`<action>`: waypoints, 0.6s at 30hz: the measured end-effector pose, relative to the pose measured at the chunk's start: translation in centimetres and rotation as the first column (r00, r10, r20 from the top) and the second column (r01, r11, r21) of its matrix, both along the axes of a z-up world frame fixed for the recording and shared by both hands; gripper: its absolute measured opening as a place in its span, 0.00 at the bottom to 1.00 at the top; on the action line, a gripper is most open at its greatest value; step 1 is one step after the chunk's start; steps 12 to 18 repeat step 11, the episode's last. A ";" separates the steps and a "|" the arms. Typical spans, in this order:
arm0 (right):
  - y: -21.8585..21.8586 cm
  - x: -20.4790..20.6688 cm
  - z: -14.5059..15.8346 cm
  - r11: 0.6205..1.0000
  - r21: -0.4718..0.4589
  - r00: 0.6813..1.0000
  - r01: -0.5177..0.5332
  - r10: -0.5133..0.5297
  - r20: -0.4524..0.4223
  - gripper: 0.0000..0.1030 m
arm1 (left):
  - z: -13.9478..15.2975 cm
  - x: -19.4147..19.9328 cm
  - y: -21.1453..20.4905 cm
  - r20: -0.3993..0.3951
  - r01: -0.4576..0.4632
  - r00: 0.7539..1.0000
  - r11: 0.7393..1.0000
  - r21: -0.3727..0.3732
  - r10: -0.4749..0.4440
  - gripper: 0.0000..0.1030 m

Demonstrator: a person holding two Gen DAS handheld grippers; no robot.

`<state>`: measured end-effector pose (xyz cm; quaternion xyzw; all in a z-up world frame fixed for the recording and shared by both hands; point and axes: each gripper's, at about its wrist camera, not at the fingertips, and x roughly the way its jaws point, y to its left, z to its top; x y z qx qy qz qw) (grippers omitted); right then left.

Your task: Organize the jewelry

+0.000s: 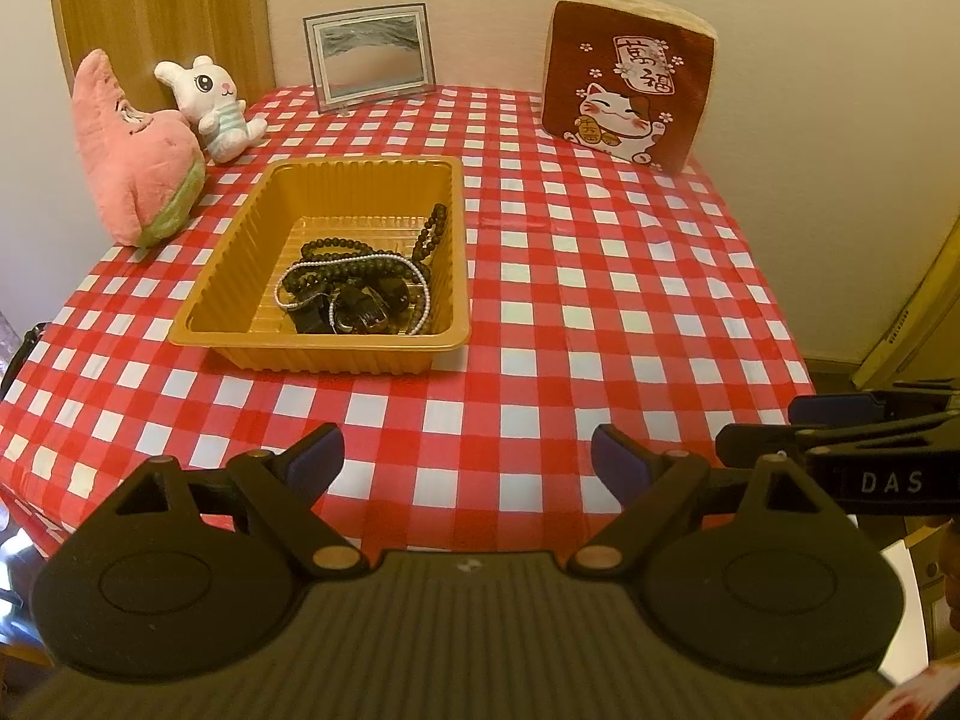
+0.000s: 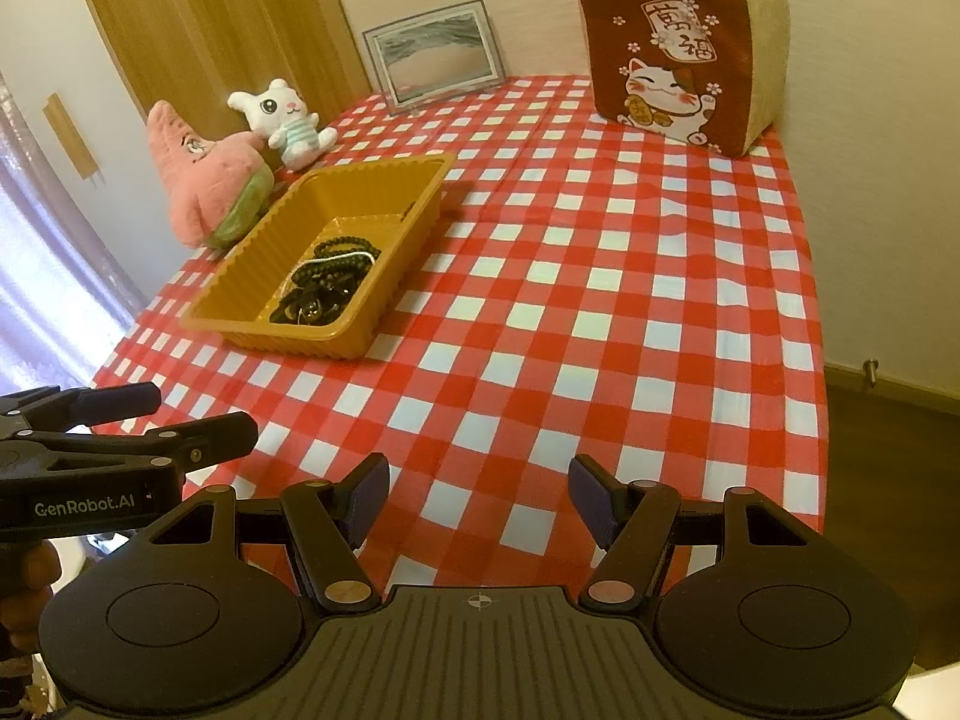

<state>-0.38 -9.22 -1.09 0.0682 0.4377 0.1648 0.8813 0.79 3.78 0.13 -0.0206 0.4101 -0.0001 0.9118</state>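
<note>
- Left wrist view shows my left gripper point(image 1: 467, 459) with its blue-padded fingers spread wide, holding nothing, low over the near edge of the red-and-white checked tablecloth point(image 1: 600, 300).
- My right gripper point(image 2: 478, 498) is likewise spread and empty, level with the left one.
- All the jewelry I can see lies heaped in the ribbed amber plastic tray point(image 1: 240, 276): dark beaded strands point(image 1: 360, 267) tangled with a thin pearl-white chain point(image 1: 420, 282), one strand climbing the tray's right wall.
- No piece is on the cloth, so this fits either gathered-up jewelry or a pile awaiting sorting; I judge no step beyond that.
</note>
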 end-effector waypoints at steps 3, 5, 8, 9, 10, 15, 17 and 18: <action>0.0 0.0 0.0 1.000 0.000 1.000 0.001 -0.001 -0.001 0.64 | 0.0 0.1 0.0 0.000 0.001 1.000 1.000 0.000 -0.001 0.86; 0.0 0.0 0.0 1.000 0.000 1.000 0.001 -0.001 -0.001 0.64 | 0.0 0.0 0.0 0.000 0.001 1.000 1.000 0.000 -0.001 0.86; 0.1 0.0 0.0 1.000 0.000 1.000 0.000 0.000 -0.001 0.64 | 0.0 0.0 -0.1 0.000 -0.001 1.000 1.000 0.001 0.001 0.84; 0.1 0.0 0.0 1.000 0.000 1.000 0.000 0.000 -0.001 0.64 | 0.0 0.0 0.0 0.000 -0.001 1.000 1.000 0.000 0.001 0.84; 0.1 0.0 0.0 1.000 -0.001 1.000 0.001 -0.001 -0.001 0.64 | 0.0 0.0 0.0 0.001 0.000 1.000 1.000 -0.001 0.000 0.84; 0.1 0.0 0.0 1.000 -0.001 1.000 0.001 -0.001 -0.001 0.64 | 0.0 0.1 -0.1 0.000 -0.001 1.000 1.000 0.000 0.001 0.84; 0.1 0.0 0.0 1.000 -0.001 1.000 0.001 -0.001 -0.001 0.64 | 0.0 0.1 -0.1 0.000 -0.001 1.000 1.000 0.000 0.001 0.84; 0.1 0.0 0.0 1.000 -0.001 1.000 0.001 -0.001 -0.001 0.64 | 0.0 0.1 -0.1 0.000 -0.001 1.000 1.000 0.000 0.001 0.84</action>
